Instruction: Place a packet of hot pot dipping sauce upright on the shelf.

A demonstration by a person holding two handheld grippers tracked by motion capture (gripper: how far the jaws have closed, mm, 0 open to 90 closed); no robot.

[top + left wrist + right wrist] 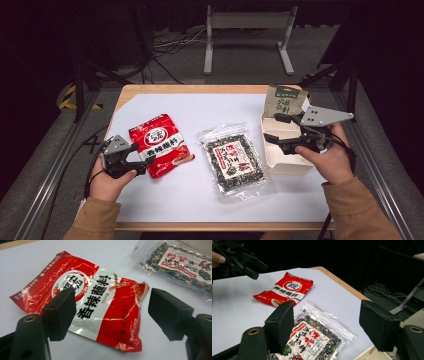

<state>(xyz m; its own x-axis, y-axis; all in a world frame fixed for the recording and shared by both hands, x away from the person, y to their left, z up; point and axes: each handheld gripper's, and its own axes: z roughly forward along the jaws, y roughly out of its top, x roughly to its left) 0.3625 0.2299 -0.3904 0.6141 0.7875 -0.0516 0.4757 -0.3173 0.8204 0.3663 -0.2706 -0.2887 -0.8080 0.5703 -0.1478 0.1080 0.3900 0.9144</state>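
My left gripper (pixel 142 161) hovers at the near corner of the red sachet (pixel 160 144), its jaws wide on either side of that corner with nothing pinched between them. In the left gripper view the red sachet (pixel 100 305) lies flat on the white sheet (pixel 30 267), both pads clear of the foil. My right gripper (pixel 272 131) hangs over the open cardboard box (pixel 290 160), which stands well to the right of the sachet, and its jaws also stand wide and empty. Between sachet and box lies the clear bag of dried seaweed (pixel 235 159), flat and untouched; the right gripper view looks down on it (pixel 312 340). A green packet (pixel 285 101) already stands upright in the box at its far end. So I judge the packing barely begun: one packet is in, and the sachet and the seaweed bag are not yet lifted. The grasp on the sachet is next.
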